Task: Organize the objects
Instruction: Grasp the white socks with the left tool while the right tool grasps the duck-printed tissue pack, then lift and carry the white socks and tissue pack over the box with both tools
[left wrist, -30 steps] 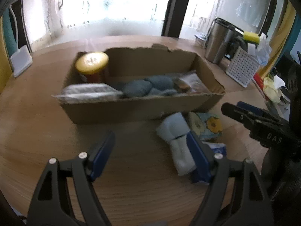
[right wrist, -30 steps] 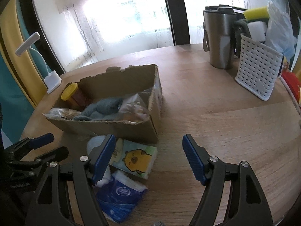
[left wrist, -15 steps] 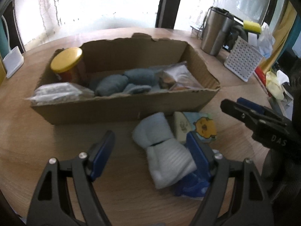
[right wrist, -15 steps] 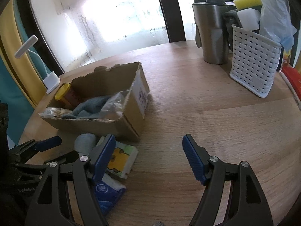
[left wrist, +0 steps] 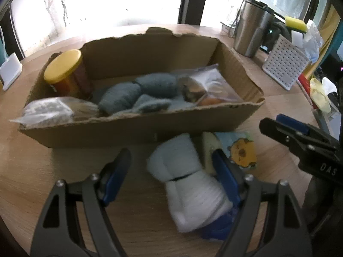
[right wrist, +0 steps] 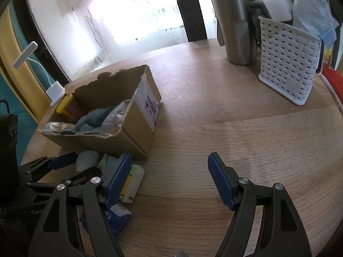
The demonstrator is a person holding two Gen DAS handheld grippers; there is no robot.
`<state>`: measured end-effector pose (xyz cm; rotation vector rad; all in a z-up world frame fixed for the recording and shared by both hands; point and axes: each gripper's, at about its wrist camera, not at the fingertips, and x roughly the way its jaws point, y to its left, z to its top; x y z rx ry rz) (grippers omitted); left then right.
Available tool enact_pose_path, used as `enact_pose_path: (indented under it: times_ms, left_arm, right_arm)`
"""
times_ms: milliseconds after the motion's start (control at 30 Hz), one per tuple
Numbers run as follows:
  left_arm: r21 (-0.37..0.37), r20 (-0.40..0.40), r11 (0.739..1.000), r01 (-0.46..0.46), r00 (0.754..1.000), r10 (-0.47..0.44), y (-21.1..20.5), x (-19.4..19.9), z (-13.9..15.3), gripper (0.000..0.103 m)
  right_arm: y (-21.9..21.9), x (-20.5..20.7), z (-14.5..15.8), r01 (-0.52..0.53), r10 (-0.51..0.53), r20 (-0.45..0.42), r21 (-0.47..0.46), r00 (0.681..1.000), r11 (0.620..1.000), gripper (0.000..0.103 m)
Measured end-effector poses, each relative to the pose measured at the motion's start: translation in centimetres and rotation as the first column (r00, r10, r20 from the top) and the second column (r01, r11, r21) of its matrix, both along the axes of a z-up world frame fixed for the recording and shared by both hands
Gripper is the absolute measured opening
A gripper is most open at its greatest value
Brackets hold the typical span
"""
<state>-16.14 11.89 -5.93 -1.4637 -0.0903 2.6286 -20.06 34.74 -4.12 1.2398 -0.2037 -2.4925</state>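
Observation:
A torn cardboard box [left wrist: 133, 128] [right wrist: 137, 128] on the round wooden table holds a yellow-lidded jar [left wrist: 64, 72], grey-blue cloth [left wrist: 137, 94] and clear bags [left wrist: 210, 85]. In front of it lie a rolled pale-blue and white towel [left wrist: 186, 180], a tissue pack with a yellow cartoon [left wrist: 238, 150] [right wrist: 133, 182] and a blue packet [right wrist: 118, 216]. My left gripper [left wrist: 171, 175] is open, its fingers either side of the towel roll. My right gripper [right wrist: 169, 173] is open and empty over bare wood right of the box.
A steel travel mug [right wrist: 238, 25] and a white woven basket [right wrist: 287, 64] with sponges and a plastic bag stand at the far right. A white stand [left wrist: 10, 70] sits at the left edge. Windows run behind the table.
My left gripper has moved forward and right, so the towel roll now lies between its open fingers. My right gripper has swung right, away from the packs.

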Motion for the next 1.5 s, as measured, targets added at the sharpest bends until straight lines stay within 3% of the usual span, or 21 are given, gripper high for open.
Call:
enact_pose_path:
  times_ms: [167,300,500,567,633,733,1167,1233,1300,1333,1500]
  left_arm:
    - [0.006,0.012,1.0,-0.019,1.0,0.018,-1.2,0.2,-0.3,0.08]
    - [-0.059,0.041,0.998,-0.02,0.999,0.022,-1.7,0.4,-1.4,0.08]
    - [-0.058,0.017,0.998,-0.023,1.0,0.024,-2.3,0.6,-1.3,0.08]
    - [-0.069,0.005,0.997,-0.017,1.0,0.018,-2.4,0.7,-1.4,0.08]
    - [-0.068,0.004,0.998,-0.014,1.0,0.014,-2.6,0.7,-1.6,0.08]
    - [-0.06,-0.005,0.998,-0.012,1.0,0.011,-2.9,0.9,-1.6,0.079]
    - [-0.012,-0.034,1.0,-0.006,0.999,0.006,-5.8,2.7,-1.2,0.051]
    - [0.003,-0.036,1.0,-0.005,0.999,0.006,-6.2,2.9,-1.2,0.042]
    - [0.005,-0.041,1.0,-0.004,0.999,0.004,-6.4,3.2,-1.1,0.041]
    - [0.005,-0.043,1.0,-0.002,0.999,0.003,-6.4,3.3,-1.1,0.04]
    - [0.026,-0.069,1.0,0.001,0.998,0.001,-7.0,4.0,-0.4,0.04]
  right_arm:
    - [-1.2,0.1,-0.2,-0.018,0.018,0.008,0.003,1.0,1.0,0.077]
    - [-2.2,0.4,-0.2,-0.031,0.031,0.017,0.008,0.999,0.999,0.077]
    - [-3.8,1.0,-0.4,-0.055,0.054,0.03,0.011,0.998,0.998,0.077]
    - [-4.2,1.2,-0.3,-0.058,0.058,0.029,0.016,0.998,0.998,0.079]
    - [-4.7,1.4,-0.2,-0.065,0.065,0.023,0.02,0.998,0.998,0.087]
    - [-5.3,1.5,-0.5,-0.074,0.073,0.03,0.039,0.997,0.997,0.089]
    - [-9.0,2.1,-1.8,-0.117,0.11,0.054,0.162,0.993,0.98,0.089]
    - [-9.5,2.3,-1.9,-0.117,0.112,0.039,0.192,0.993,0.974,0.088]
    - [-9.7,2.6,-2.0,-0.108,0.105,0.021,0.217,0.994,0.97,0.084]
    - [-9.9,2.8,-2.0,-0.108,0.108,0.013,0.238,0.994,0.965,0.078]
    - [-10.0,3.0,-1.8,-0.107,0.109,0.005,0.242,0.994,0.964,0.077]
